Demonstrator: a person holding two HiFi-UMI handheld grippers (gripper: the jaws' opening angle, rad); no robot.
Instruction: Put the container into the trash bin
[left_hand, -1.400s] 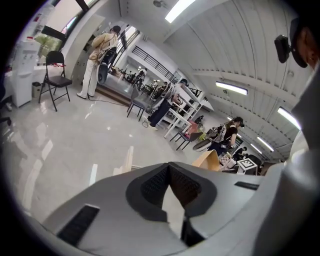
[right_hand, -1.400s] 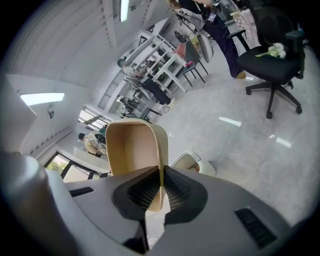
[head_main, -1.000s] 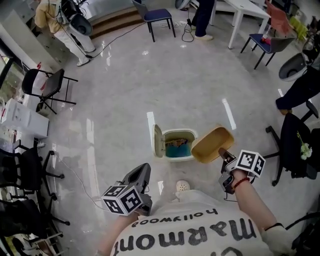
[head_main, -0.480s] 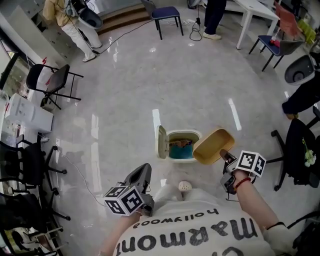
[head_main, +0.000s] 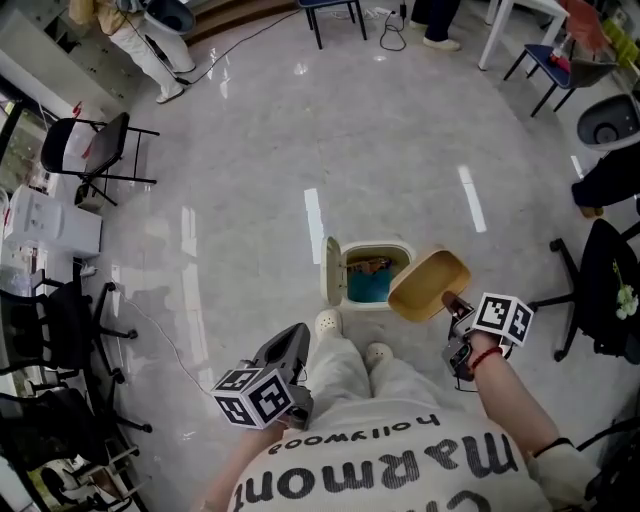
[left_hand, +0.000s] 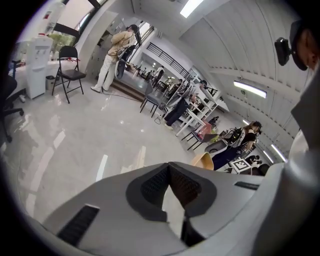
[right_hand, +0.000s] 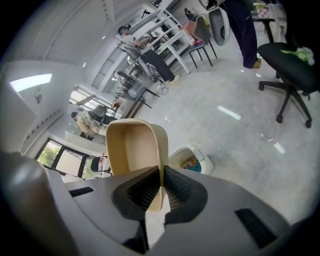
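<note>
In the head view the trash bin stands on the floor with its lid swung open on its left side. Inside it show a blue-green lining and some orange-brown scraps. The container, tan and empty, hangs in the air at the bin's right edge, lapping over the bin's right rim in the picture. The right gripper reaches in from the near right of the bin on an outstretched forearm, and its jaws are clamped on the container's near edge. The left gripper is held low at the near left of the bin, well apart from it, beside the person's leg, with its nose aimed roughly at the bin. The container's hollow faces up and a little toward the bin, and its long axis slants across the bin's right side.

In the left gripper view the jaws meet at their tips with nothing between them. The container is a small tan shape beyond them.

In the right gripper view the pads press on one side wall of the container, which is seen edge-on between them. The container stretches away from the jaws along its long axis, with its bare hollow turned to the left of that view. The bin lies just beyond and to the right of it, its mouth open and coloured scraps inside.
</note>
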